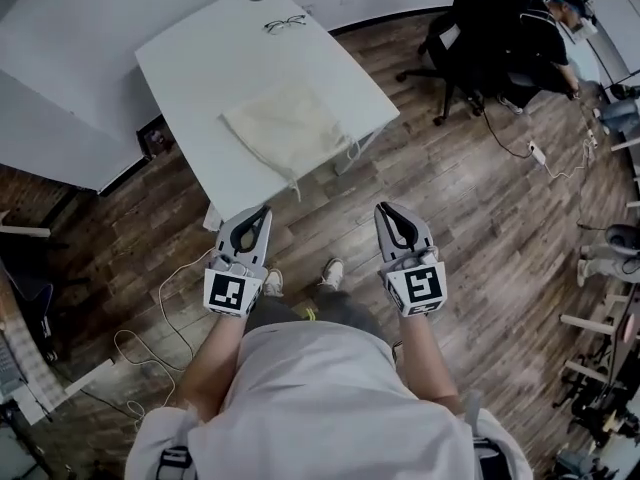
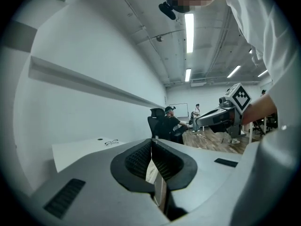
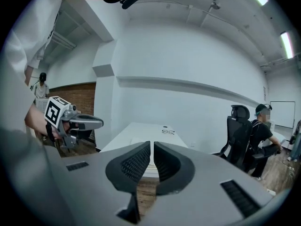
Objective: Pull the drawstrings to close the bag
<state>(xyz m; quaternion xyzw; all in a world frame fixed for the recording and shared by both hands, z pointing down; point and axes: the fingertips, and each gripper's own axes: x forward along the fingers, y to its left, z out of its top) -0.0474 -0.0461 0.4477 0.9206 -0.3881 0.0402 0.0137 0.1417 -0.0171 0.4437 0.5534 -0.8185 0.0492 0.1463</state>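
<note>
A cream drawstring bag (image 1: 285, 126) lies flat on the white table (image 1: 200, 58), its mouth toward the near edge. Thin drawstrings (image 1: 296, 186) dangle over that edge. My left gripper (image 1: 264, 212) is shut and empty, held over the floor just short of the table's near corner. My right gripper (image 1: 384, 209) is shut too, empty, farther right and apart from the table. In the left gripper view the closed left gripper (image 2: 151, 142) points past the table (image 2: 80, 149), and the right gripper (image 2: 217, 117) shows beside it. In the right gripper view the right gripper (image 3: 152, 145) points at the table (image 3: 136, 132).
A pair of glasses (image 1: 285, 23) lies at the table's far end. A person sits in a black office chair (image 1: 470, 38) at the upper right. White cables (image 1: 150, 338) run over the wooden floor at the left. A white wall (image 1: 70, 28) stands behind the table.
</note>
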